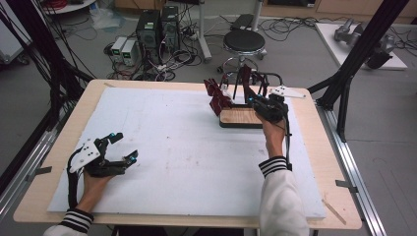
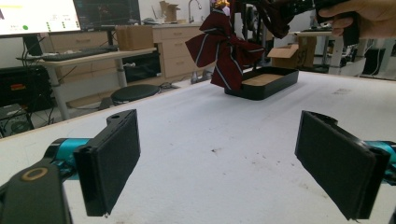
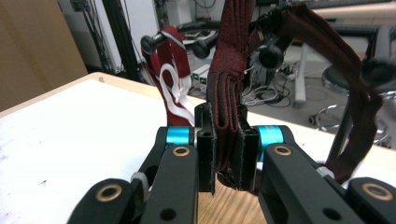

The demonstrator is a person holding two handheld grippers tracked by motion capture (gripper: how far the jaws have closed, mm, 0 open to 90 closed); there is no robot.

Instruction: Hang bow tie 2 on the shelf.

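At the far right of the worktop (image 1: pixel 162 147), the right gripper (image 1: pixel 252 101) sits over a black tray (image 1: pixel 241 119) with a wooden floor, and the hand (image 1: pixel 273 132) behind it reaches straight out from a white sleeve with striped cuff. Its jaws are pressed tight on a dark red strap (image 3: pixel 227 121), which hangs down between the pads from a black stand with knobs on its arms. From the right gripper view you can see the folds of the strap squeezed between the pads, a red ribbon with a white loop (image 3: pixel 173 86) hanging just to the left, and another dark red strap (image 3: pixel 355 107) drooping on the right. From the high view these are only small red shapes above the tray. The left gripper view shows something else: a dark red bow with pale stripes (image 2: pixel 223 46) hanging at the near left end of the tray, with the right hand high up at the far right. Down at the near left, the left gripper (image 1: pixel 123 147) rests low over the white sheet with its jaws wide apart and nothing between them; the left hand (image 1: pixel 96 184) lies flat behind it. The two grippers are well apart. Between them the white sheet has lots of bare room. The tray stands near the far edge of the worktop, and a strip of bare wood runs around the white sheet on all sides.
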